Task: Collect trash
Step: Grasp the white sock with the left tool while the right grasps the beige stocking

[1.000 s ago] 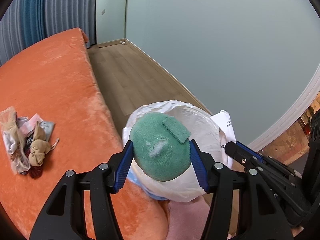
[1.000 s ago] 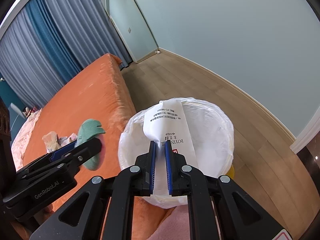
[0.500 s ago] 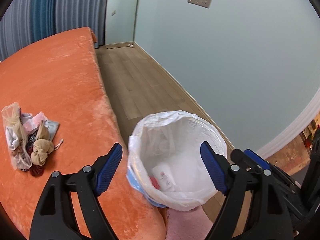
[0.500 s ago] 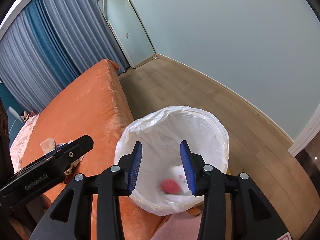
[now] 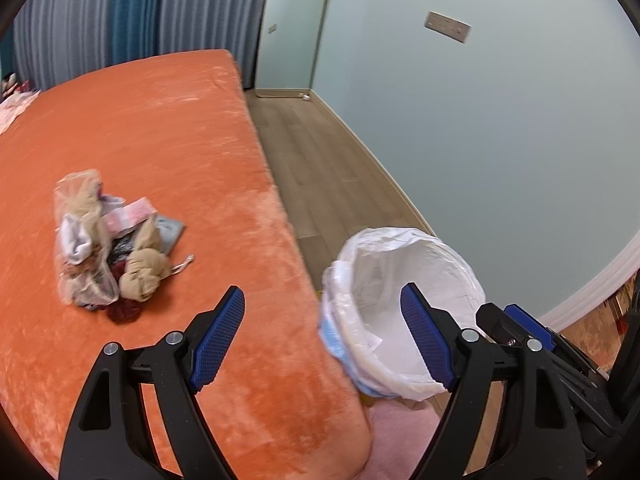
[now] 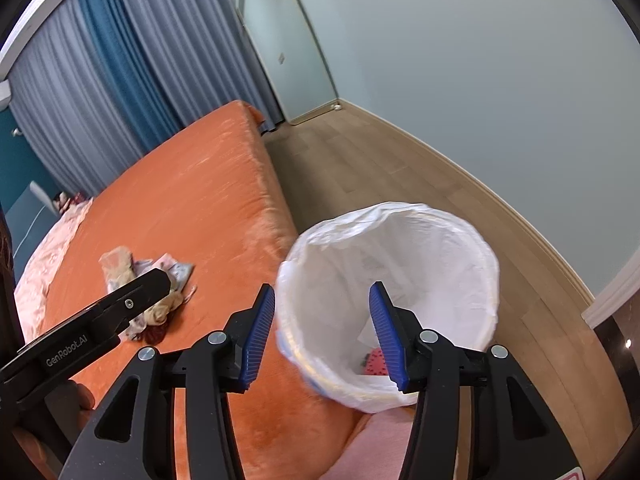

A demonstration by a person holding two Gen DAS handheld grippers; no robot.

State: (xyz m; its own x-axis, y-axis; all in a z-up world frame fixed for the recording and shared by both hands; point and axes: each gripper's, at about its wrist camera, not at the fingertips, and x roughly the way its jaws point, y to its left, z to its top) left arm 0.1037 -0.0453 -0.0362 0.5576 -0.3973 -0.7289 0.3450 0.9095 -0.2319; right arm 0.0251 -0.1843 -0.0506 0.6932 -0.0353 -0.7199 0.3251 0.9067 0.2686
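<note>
White-lined bin (image 6: pixel 472 264) beside orange bed (image 6: pixel 208 184)

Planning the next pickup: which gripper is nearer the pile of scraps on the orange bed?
Left. The left gripper sits over the bed just right of the pile of scraps; the right gripper, jaws opening and empty, hangs farther right by the trash bin.
</note>
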